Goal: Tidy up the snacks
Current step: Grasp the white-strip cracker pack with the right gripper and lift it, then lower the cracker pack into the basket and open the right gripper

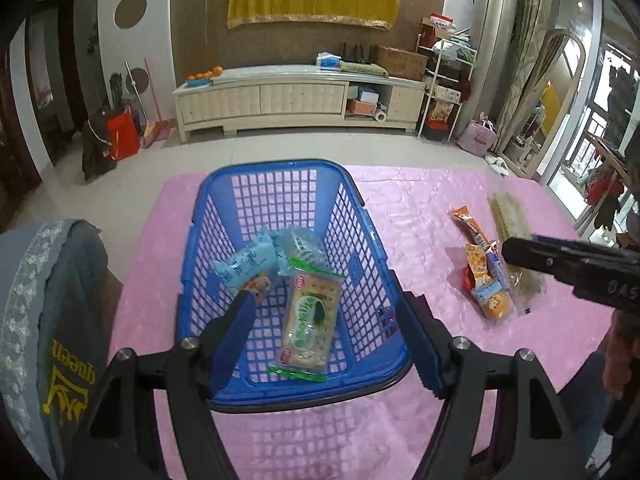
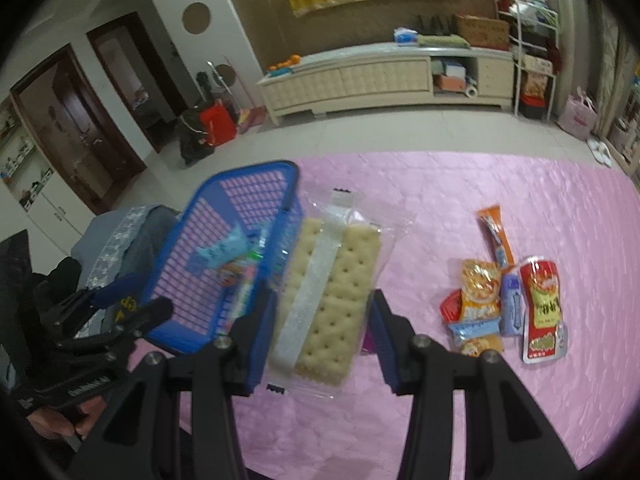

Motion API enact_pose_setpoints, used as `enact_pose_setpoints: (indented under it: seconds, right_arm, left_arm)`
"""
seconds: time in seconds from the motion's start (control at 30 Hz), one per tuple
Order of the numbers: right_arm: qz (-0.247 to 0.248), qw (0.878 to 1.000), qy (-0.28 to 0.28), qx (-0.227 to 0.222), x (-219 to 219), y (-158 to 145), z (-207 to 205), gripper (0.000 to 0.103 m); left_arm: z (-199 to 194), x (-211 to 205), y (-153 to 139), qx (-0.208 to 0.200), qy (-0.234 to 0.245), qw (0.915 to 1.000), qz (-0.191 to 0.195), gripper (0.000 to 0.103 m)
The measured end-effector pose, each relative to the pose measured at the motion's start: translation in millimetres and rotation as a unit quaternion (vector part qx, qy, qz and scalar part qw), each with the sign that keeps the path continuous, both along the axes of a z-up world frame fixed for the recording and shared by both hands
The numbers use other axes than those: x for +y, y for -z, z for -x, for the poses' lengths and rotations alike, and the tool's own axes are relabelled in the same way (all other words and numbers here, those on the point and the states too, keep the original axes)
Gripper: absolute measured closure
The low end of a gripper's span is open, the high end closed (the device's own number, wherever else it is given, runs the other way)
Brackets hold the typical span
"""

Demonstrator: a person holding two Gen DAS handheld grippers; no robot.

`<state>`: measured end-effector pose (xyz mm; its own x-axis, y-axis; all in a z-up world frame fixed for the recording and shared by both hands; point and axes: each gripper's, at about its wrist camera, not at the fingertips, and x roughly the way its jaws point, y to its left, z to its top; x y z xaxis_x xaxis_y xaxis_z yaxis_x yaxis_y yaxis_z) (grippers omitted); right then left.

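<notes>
On the pink tablecloth (image 1: 420, 208), your stock stands as follows.

Blue basket (image 1: 362, 248), left of centre: holds a green-printed cracker pack (image 1: 310, 320), light blue packets (image 1: 248, 264) and a clear wrapper at the back.

Right gripper (image 2: 320, 316): jaws set at a middling width and closed on a clear-wrapped cracker pack (image 2: 332, 292), gripped across its lower half and lifted off the cloth, just right of the basket's near wall.

Left gripper (image 1: 328, 336): jaws wide, nothing between them, hanging over the basket's near end.

Loose snacks still on the cloth, well right of the basket: an orange stick pack (image 2: 496, 232), a red pouch (image 2: 544, 312), a yellow-orange packet (image 2: 480, 292), a pale purple packet (image 2: 512, 308).

Step in hand, by my reading: carrying the clear cracker pack to the basket. Your next move calls for swinging it left over the rim, clear of the left gripper, lowering it onto the packs already inside, then letting go. The pack is long; lay it flat along the basket.
</notes>
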<state>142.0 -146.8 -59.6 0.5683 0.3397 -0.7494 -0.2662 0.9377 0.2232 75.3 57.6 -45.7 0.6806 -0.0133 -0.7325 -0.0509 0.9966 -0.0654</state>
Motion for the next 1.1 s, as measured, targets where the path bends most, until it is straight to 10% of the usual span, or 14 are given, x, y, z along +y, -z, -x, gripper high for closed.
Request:
enact_pose_setpoints:
  seconds: [1.1]
  right_arm:
    - [0.065, 0.993, -0.083, 0.045, 115.4, 44.6, -38.8, 0.052]
  left_arm:
    - [7.6, 76.1, 18.3, 0.003, -0.064, 0.9979, 0.001, 0.032]
